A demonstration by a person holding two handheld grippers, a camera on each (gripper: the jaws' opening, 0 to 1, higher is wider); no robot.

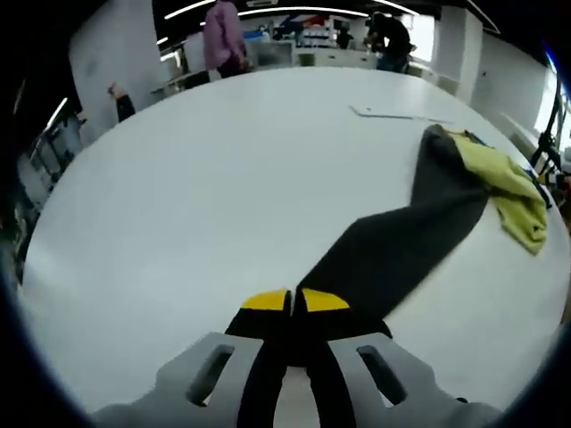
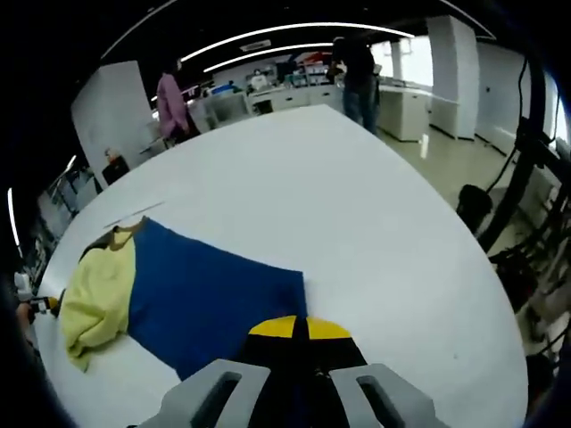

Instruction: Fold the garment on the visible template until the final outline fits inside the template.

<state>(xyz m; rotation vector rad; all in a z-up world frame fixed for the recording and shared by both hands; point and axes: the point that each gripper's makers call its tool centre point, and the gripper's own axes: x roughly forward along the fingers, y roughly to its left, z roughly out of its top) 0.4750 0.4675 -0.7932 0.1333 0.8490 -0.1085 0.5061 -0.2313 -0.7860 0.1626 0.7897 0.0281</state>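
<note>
Blue-and-yellow cloth — the garment [image 2: 210, 299] — lies spread on the white table [image 2: 357, 205], its blue body running from the right hand-held gripper [image 2: 293, 328] out toward 10 o'clock in the right gripper view, where the yellow part sits bunched at the far end. That hand-held gripper's jaws are clenched together on the near blue corner, so far as the yellow tips show. In the left gripper view the same cloth [image 1: 401, 241] reads dark and rises as a taut, twisted band toward 2 o'clock; the left hand-held gripper [image 1: 294, 303] is likewise pinched closed on its near end. Risk 1: the lifted band is twisted, so laying it down as it is would likely set a crooked fold. Risk 2: the yellow bunch [image 1: 513, 192] may drag or stay crumpled if both corners are pulled on, leaving an outline too ragged to fit. A thin pale line [image 1: 397, 115] on the table beyond the cloth may be a template edge — I cannot tell — so judging the fit from here is uncertain. A slipping pinch would drop the corner mid-fold.
</note>
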